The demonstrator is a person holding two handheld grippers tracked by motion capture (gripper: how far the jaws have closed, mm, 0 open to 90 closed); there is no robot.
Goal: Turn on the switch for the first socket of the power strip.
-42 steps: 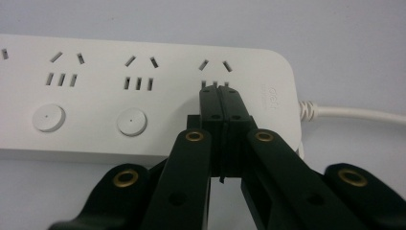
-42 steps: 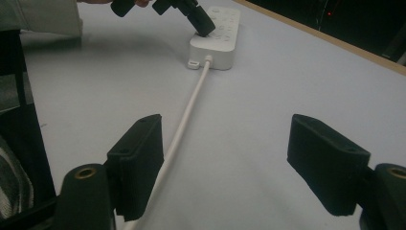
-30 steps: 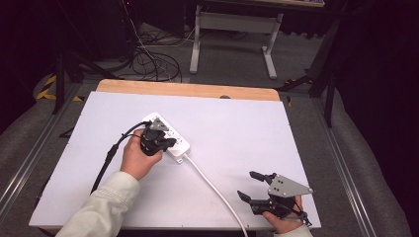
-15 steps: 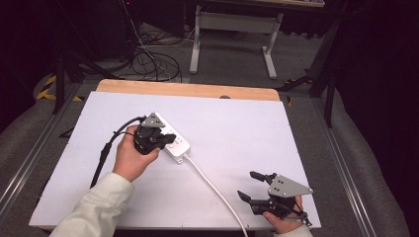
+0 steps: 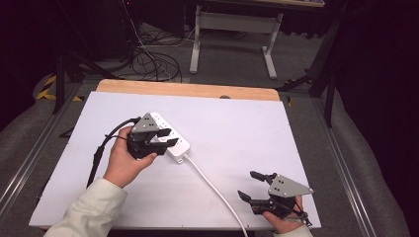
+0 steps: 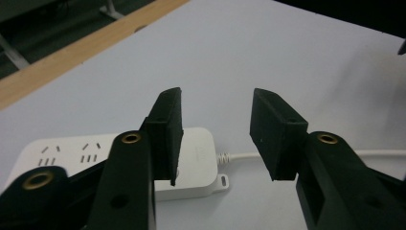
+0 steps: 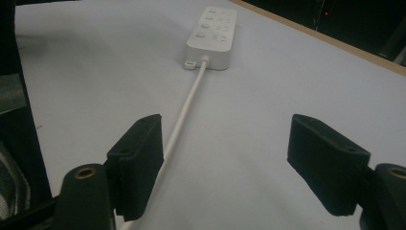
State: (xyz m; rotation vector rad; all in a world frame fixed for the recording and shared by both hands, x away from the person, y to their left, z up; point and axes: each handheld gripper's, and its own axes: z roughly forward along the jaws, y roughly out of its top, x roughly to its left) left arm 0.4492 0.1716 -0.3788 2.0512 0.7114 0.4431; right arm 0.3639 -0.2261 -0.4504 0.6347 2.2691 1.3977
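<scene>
At the near right edge of the white table (image 5: 296, 128), the right gripper (image 5: 251, 186) rests with jaws spread wide, holding nothing. Farther left, the left gripper (image 5: 168, 138) hovers released over the white power strip (image 5: 174, 140), whose cord (image 5: 212, 187) trails toward the near edge.

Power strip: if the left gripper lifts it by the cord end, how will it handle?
The power strip looks like a rigid plastic bar lying flat, so it probably won't flex or roll. Its smooth white casing may slip between the jaws of the left gripper. The white cord looks pliable and runs off the table, so it will likely drag.
</scene>
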